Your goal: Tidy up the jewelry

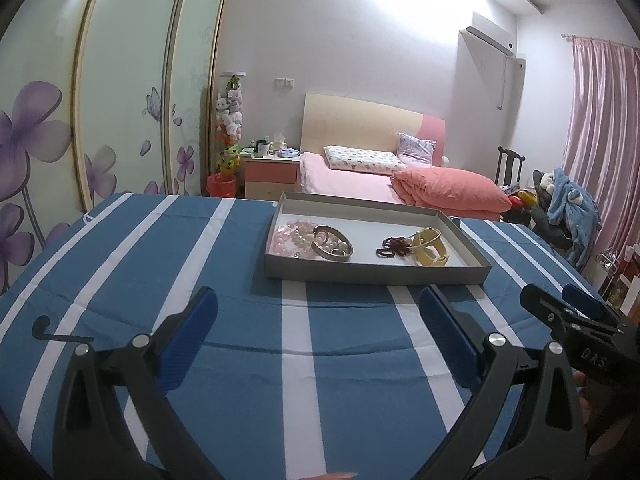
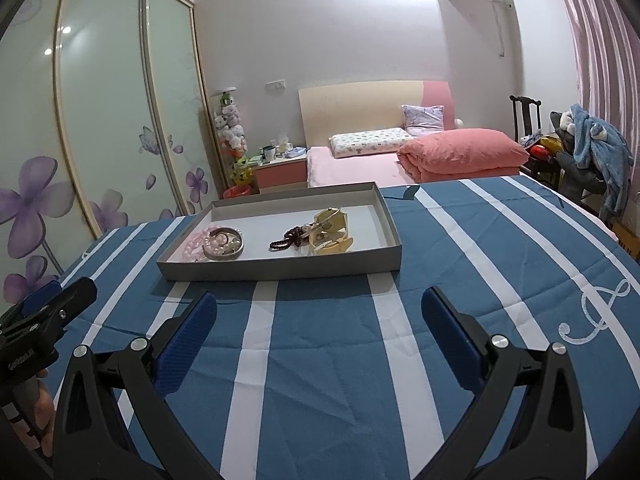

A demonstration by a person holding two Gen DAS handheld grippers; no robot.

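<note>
Hovering agape, both grippers (left (image 1: pixel 318 334), right (image 2: pixel 319 334)) face jewelry tray (image 1: pixel 372 273).

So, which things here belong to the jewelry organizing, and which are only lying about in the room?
For the job:
- grey tray
- pink bead bracelets
- metal bangle
- dark red bead string
- cream bangles
- left gripper, open
- right gripper, open

Just lying about:
- striped blue cloth
- bed
- nightstand
- plush toys
- pink curtain
</note>
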